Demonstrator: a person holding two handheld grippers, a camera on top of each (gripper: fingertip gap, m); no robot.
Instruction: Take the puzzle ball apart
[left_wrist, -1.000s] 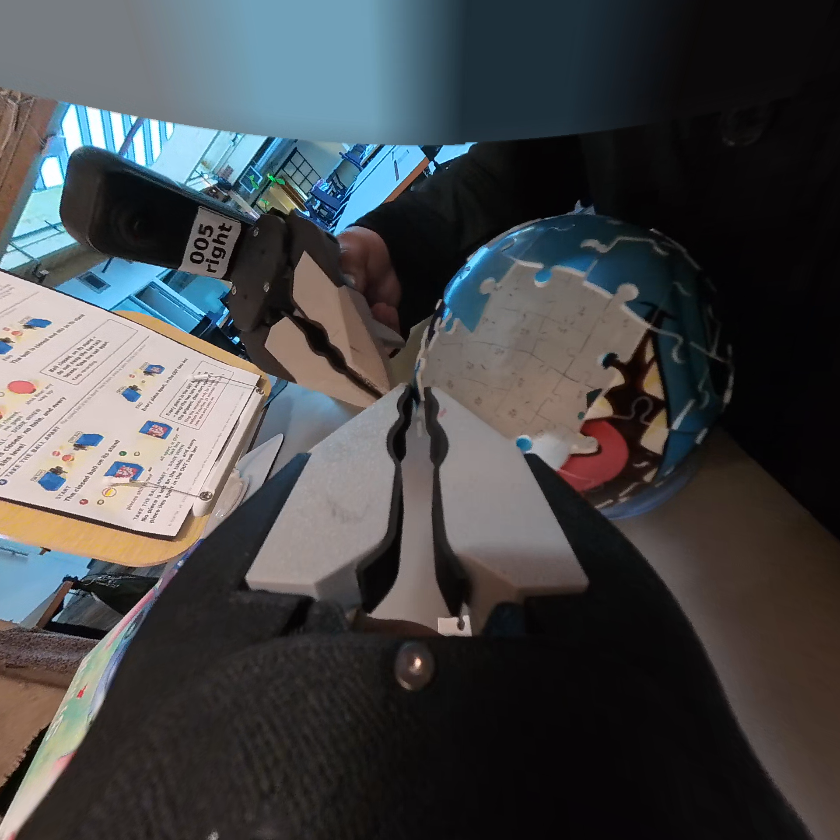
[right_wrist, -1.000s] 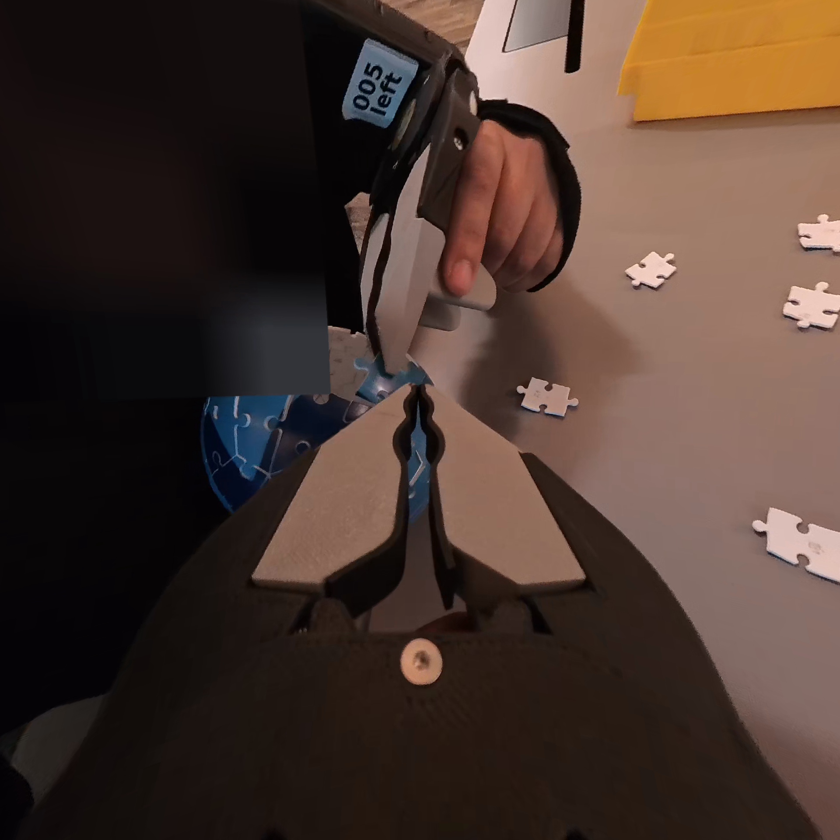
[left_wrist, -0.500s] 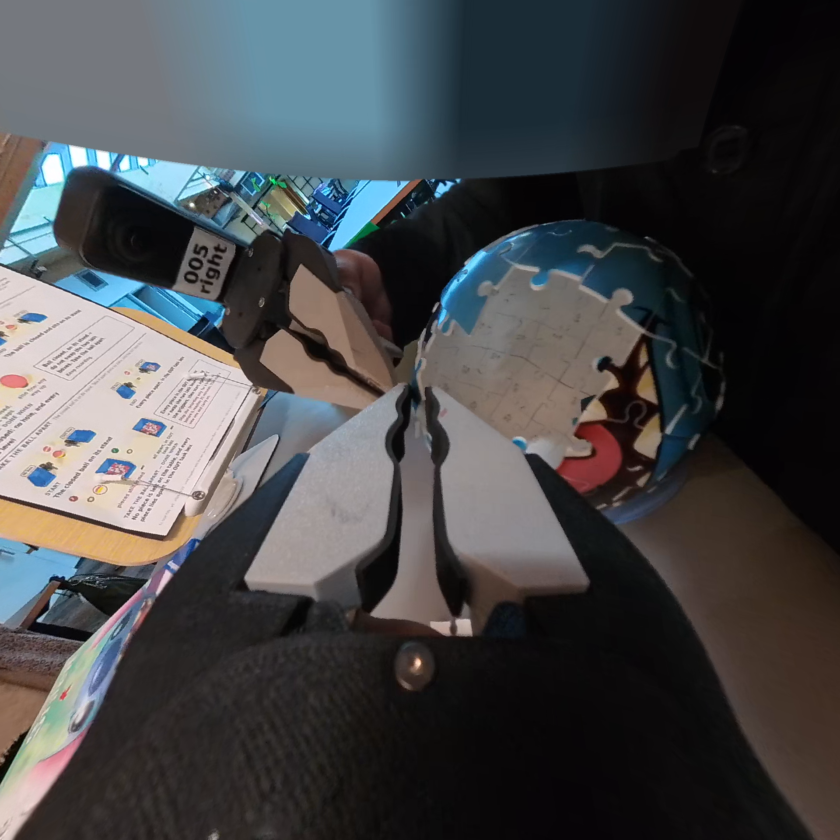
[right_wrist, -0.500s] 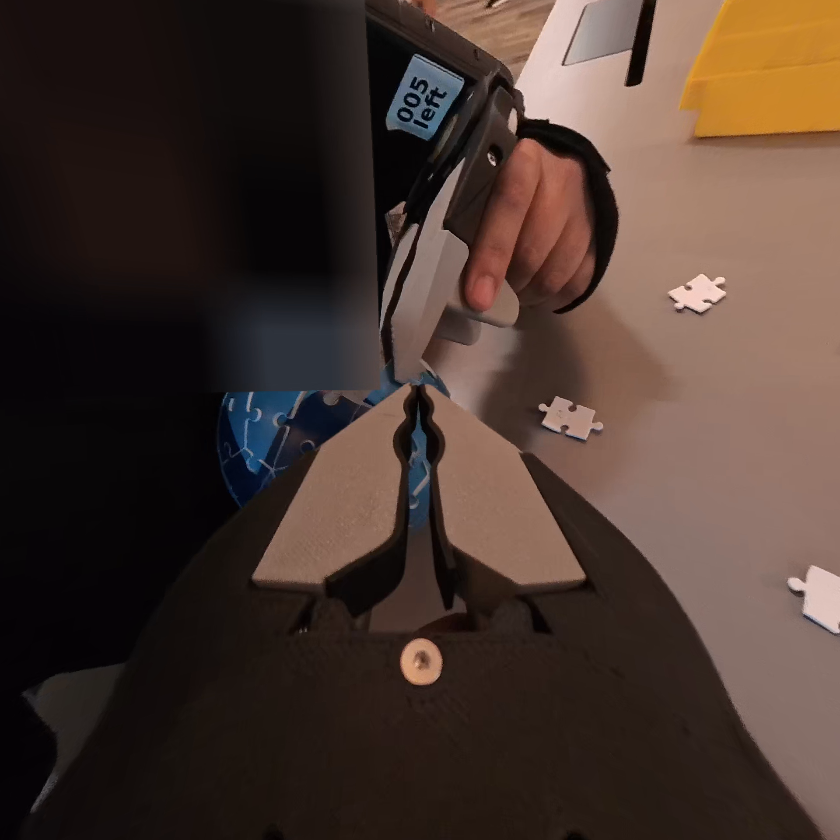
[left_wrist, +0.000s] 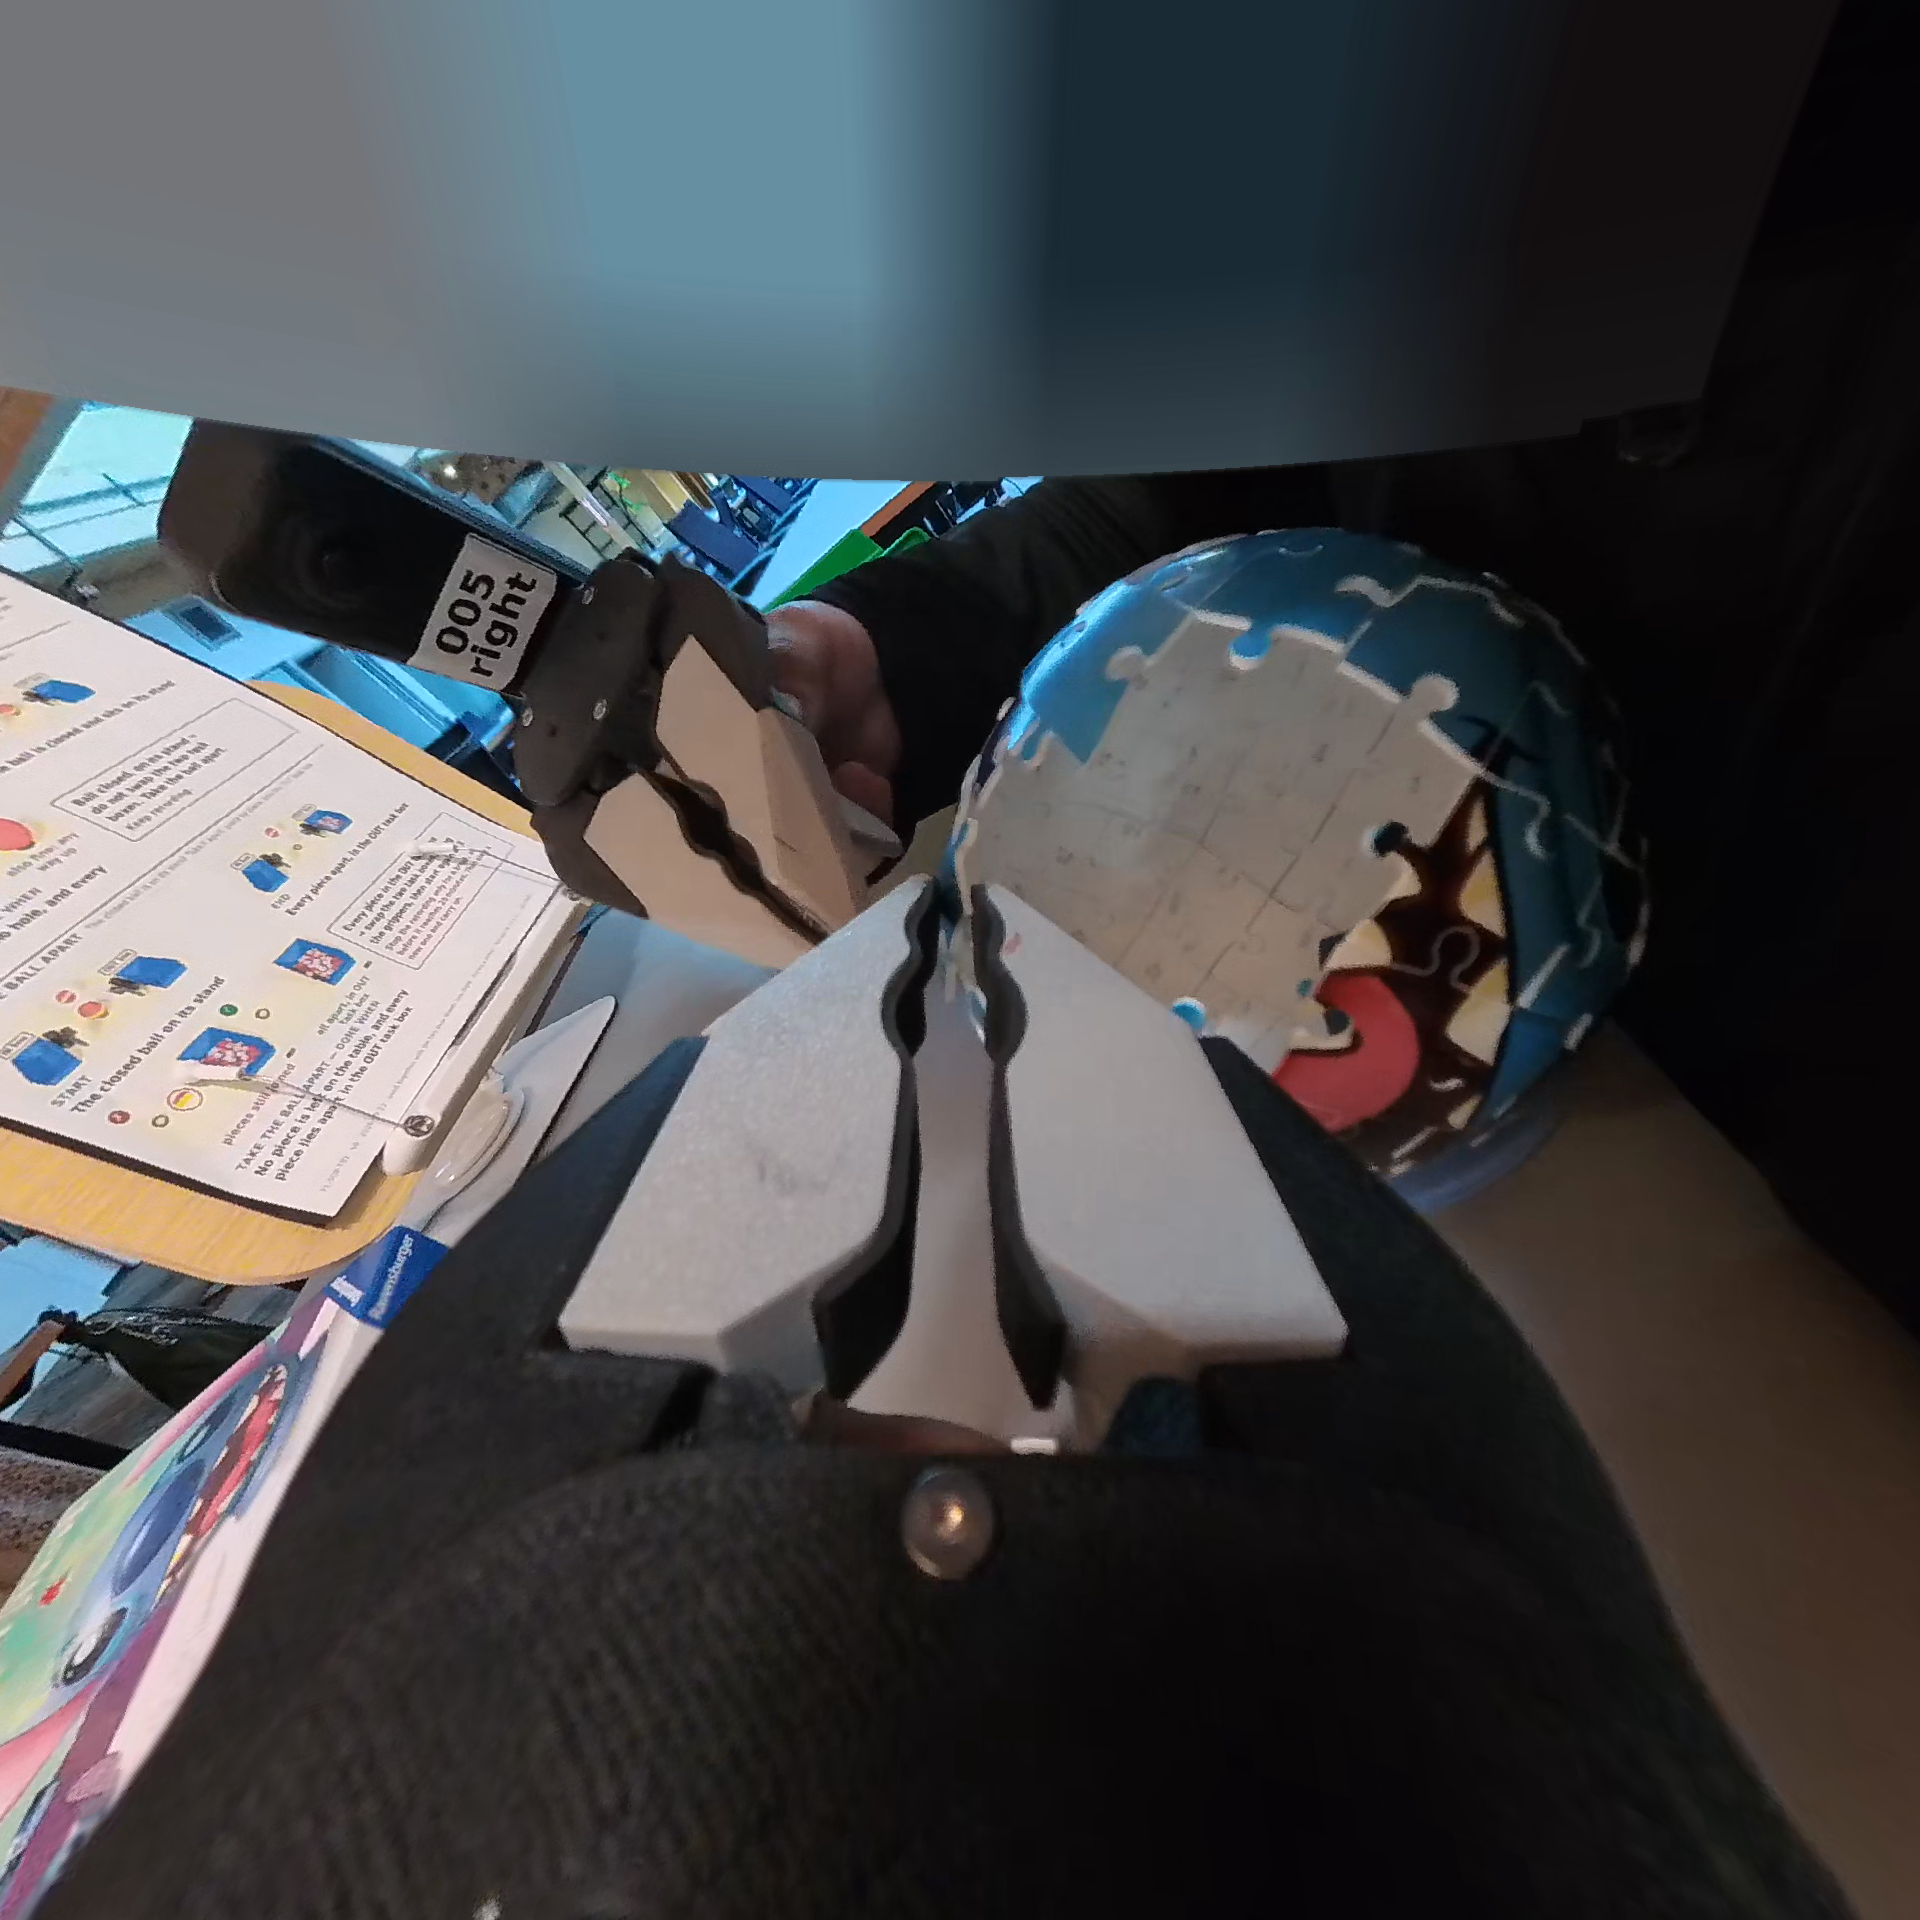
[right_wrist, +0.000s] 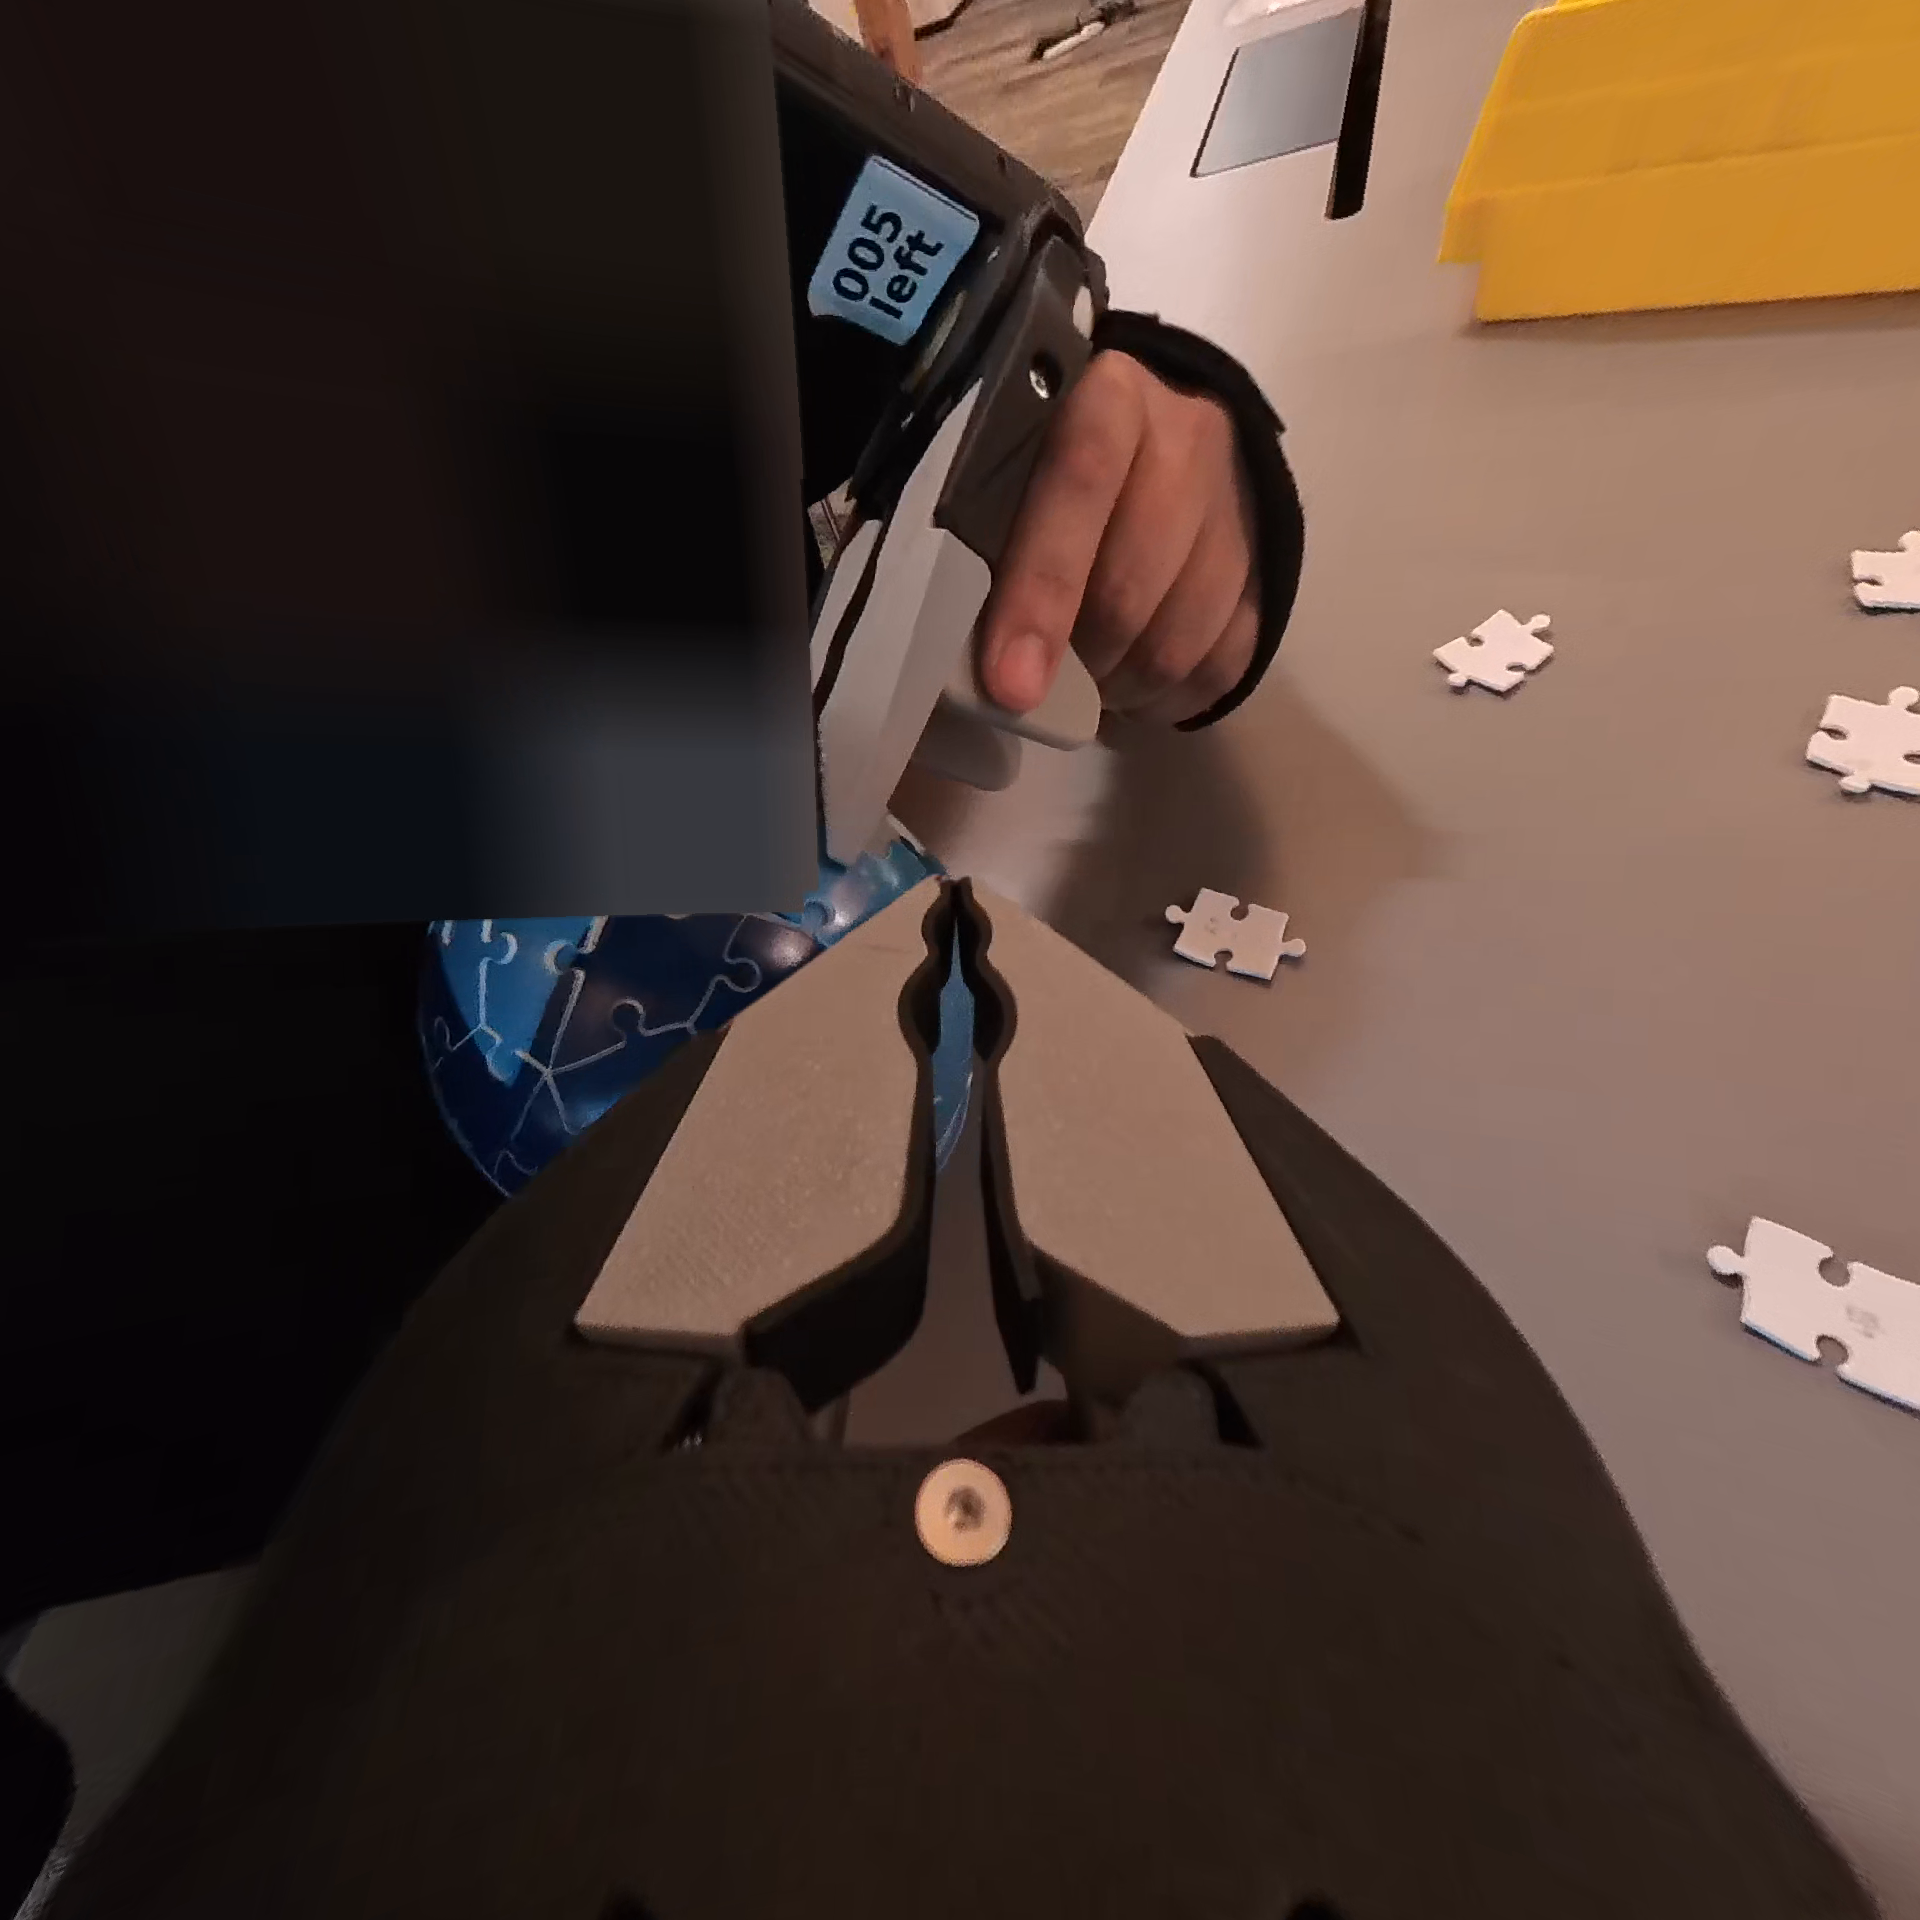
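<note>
The puzzle ball (left_wrist: 1299, 852) is a blue shell with a cartoon print, open at the front so its white inside shows. It rests on a blue ring on the table. My left gripper (left_wrist: 951, 909) is shut on the thin rim of the shell at its left edge. My right gripper (left_wrist: 816, 925) comes in from the left with its jaws shut, tips hidden behind my left finger. In the right wrist view the right gripper (right_wrist: 954, 891) is shut at the blue rim of the ball (right_wrist: 582, 1018), right below the left gripper (right_wrist: 862, 821). Whether it pinches a piece is hidden.
An instruction sheet on a wooden clipboard (left_wrist: 208, 935) and a colourful puzzle box (left_wrist: 156, 1558) lie to the left. Several loose white pieces (right_wrist: 1236, 935) are scattered on the grey table (right_wrist: 1558, 1039). A yellow bin (right_wrist: 1683, 177) stands at the far right. A person's dark clothing is right behind the ball.
Both grippers stay shut at the ball's rim. The right gripper and the ball have shifted slightly in view, with the same hold.
</note>
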